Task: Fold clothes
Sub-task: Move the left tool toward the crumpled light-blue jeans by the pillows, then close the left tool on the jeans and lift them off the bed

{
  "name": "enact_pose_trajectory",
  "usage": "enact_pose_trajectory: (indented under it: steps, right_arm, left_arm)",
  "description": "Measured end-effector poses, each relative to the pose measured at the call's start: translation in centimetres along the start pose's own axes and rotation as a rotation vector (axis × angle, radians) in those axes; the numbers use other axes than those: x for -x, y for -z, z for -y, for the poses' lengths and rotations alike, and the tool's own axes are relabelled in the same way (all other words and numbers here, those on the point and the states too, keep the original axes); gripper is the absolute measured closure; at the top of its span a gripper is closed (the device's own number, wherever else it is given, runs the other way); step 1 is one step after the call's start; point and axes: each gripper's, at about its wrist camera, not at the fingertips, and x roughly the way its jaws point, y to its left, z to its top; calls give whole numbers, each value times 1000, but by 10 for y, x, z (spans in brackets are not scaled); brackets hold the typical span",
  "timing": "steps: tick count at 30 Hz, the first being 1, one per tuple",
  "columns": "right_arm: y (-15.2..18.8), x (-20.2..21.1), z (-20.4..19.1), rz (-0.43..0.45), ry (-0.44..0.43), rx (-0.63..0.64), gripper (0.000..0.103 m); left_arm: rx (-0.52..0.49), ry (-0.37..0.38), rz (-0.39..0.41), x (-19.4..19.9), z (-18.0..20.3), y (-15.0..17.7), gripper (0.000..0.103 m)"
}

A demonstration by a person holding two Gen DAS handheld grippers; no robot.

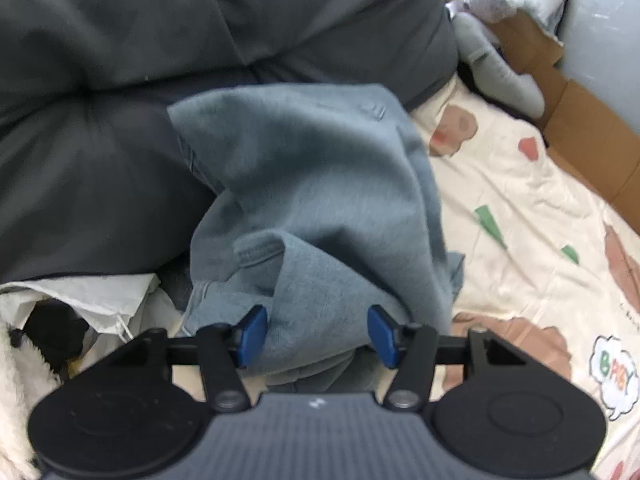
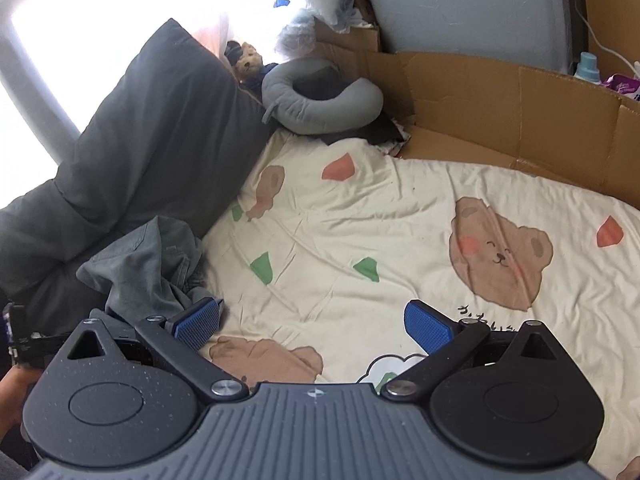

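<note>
A blue-grey garment (image 1: 304,184) lies crumpled in a heap on the bed, leaning against a dark grey cushion (image 1: 120,80). My left gripper (image 1: 318,320) points down into the heap's near edge. A bunched fold of the fabric sits between its blue pads (image 1: 252,332), which stand apart and do not visibly squeeze it. In the right wrist view the same garment (image 2: 148,268) lies at the left. My right gripper (image 2: 312,312) hovers wide open over the bare sheet beside it, with nothing between its fingers.
The cream bedsheet (image 2: 400,216) with bear prints stretches to the right. A grey neck pillow (image 2: 320,108) and a small teddy bear (image 2: 246,62) lie at the back. Flattened cardboard (image 2: 500,112) lines the far edge. White fabric and a black item (image 1: 60,320) lie at the left.
</note>
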Motion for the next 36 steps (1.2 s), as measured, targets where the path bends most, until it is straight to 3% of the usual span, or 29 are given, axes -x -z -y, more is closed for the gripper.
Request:
enact_pose_trajectory:
  steps: [2, 6, 9, 11, 19, 36]
  right_arm:
    - [2, -4, 0, -5, -4, -9, 1]
    - [4, -9, 2, -8, -12, -30, 1]
    - [5, -12, 4, -6, -16, -46, 1]
    - [5, -13, 5, -3, -28, -61, 1]
    - [4, -9, 7, 9, -48, -89, 1]
    - [17, -19, 20, -41, -95, -162, 2]
  left_arm:
    - [4, 4, -6, -7, -1, 2, 48]
    - [-3, 33, -7, -11, 0, 3, 88]
    - [-18, 74, 28, -4, 5, 4, 93]
    - [-35, 79, 52, 1, 11, 3, 94]
    - [-23, 226, 91, 26, 50, -2, 95]
    - [37, 463, 109, 39, 147, 7, 97]
